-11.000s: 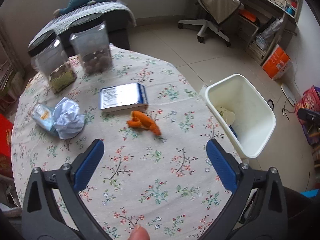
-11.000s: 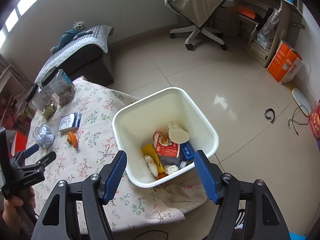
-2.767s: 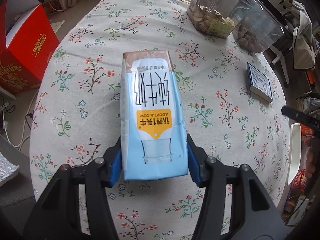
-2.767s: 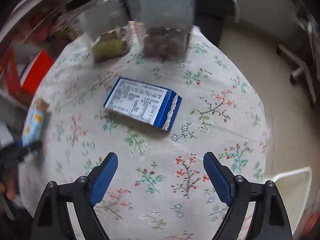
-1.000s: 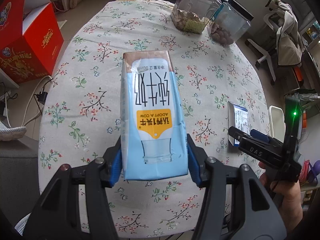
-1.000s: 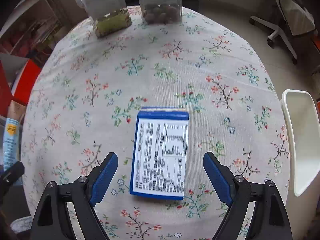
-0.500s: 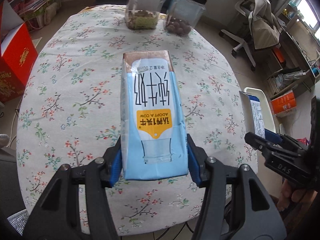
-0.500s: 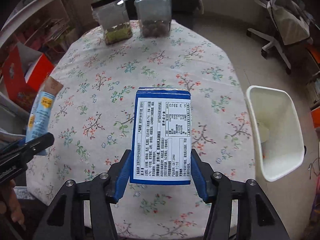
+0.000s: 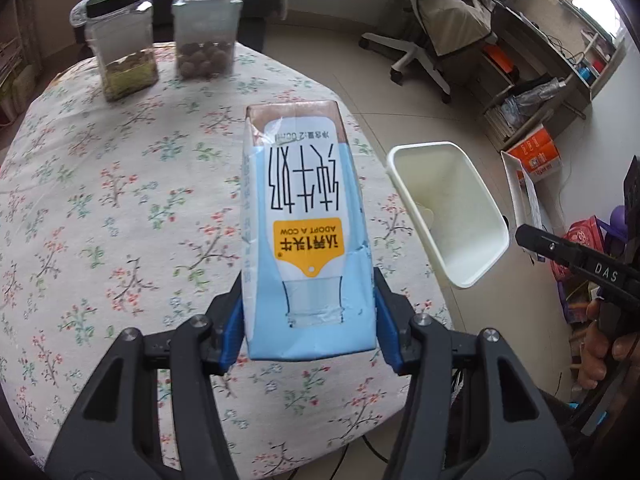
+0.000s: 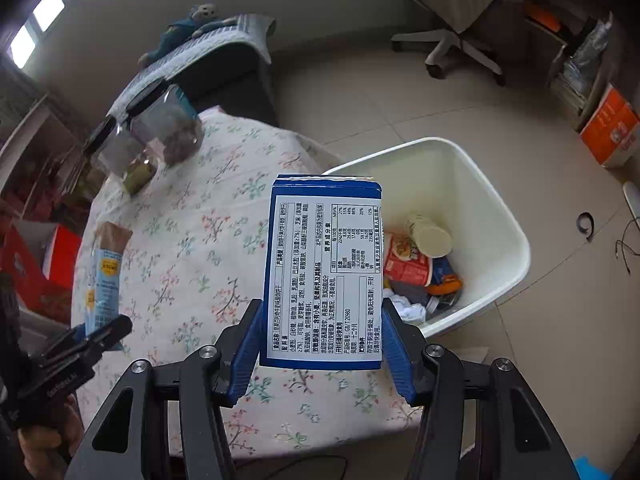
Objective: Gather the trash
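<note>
My left gripper is shut on a light-blue milk carton, held above the floral table. My right gripper is shut on a flat blue box with a printed white label, held over the table's edge next to the white bin. The bin stands on the floor just past the table and holds a paper cup, a red noodle cup and crumpled scraps. In the left wrist view the bin lies to the right of the carton. The left gripper with its carton shows in the right wrist view.
Two clear jars with dark lids stand at the table's far side. An office chair, a desk with shelves and an orange box lie beyond the bin. A red box stands left of the table.
The right gripper has shut on the blue box and lifted it off the table. Both grippers have swung toward the bin, which now looks closer in both views.
</note>
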